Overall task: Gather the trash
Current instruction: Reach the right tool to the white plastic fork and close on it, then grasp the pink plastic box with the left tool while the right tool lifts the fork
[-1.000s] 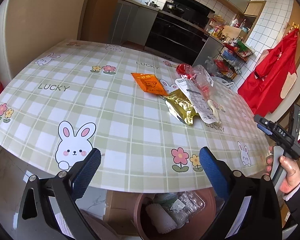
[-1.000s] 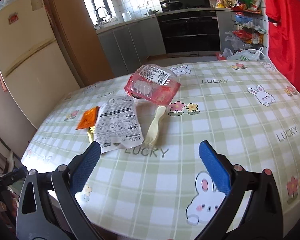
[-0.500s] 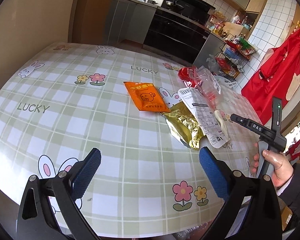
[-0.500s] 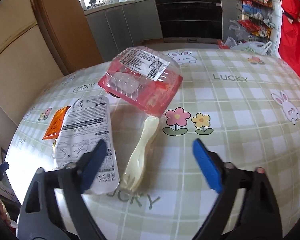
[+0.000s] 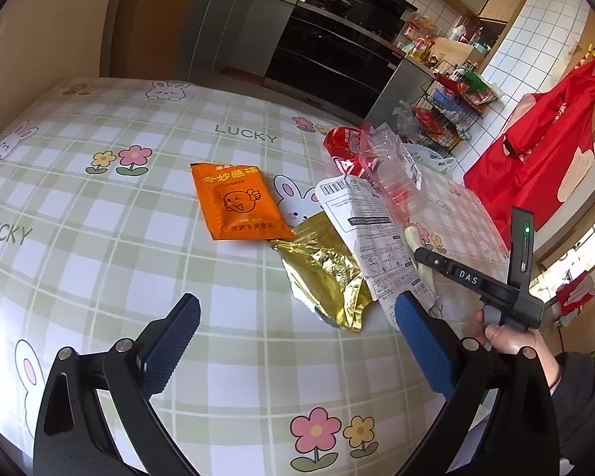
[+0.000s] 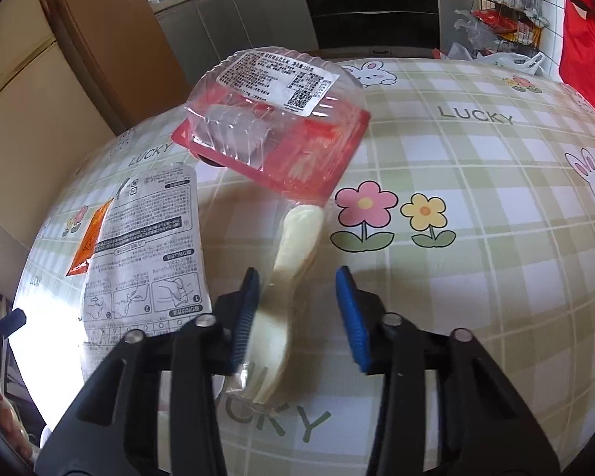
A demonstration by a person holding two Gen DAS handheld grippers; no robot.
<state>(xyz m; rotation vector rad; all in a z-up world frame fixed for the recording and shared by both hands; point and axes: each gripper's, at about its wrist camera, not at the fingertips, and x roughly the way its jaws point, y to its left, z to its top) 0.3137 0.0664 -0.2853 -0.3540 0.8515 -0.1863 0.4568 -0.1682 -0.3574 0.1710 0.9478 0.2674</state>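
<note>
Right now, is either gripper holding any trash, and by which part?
Nothing is gripped yet. The right gripper is closing around the wrapped plastic fork, mid-length just above the tines; only its left pad looks near contact. The left gripper hangs open, empty.

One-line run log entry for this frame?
stage: grasp | right gripper: closing around wrapped plastic fork | left gripper: open, empty | orange sauce packet: on table

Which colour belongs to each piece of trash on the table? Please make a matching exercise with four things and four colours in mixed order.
Things:
1. sauce packet
2. crumpled foil bag
3. plastic fork
4. printed pouch

Colours:
A. cream
B. white with black print
C. orange
D. gold

Pairs: 1-C, 2-D, 3-A, 4-B
</note>
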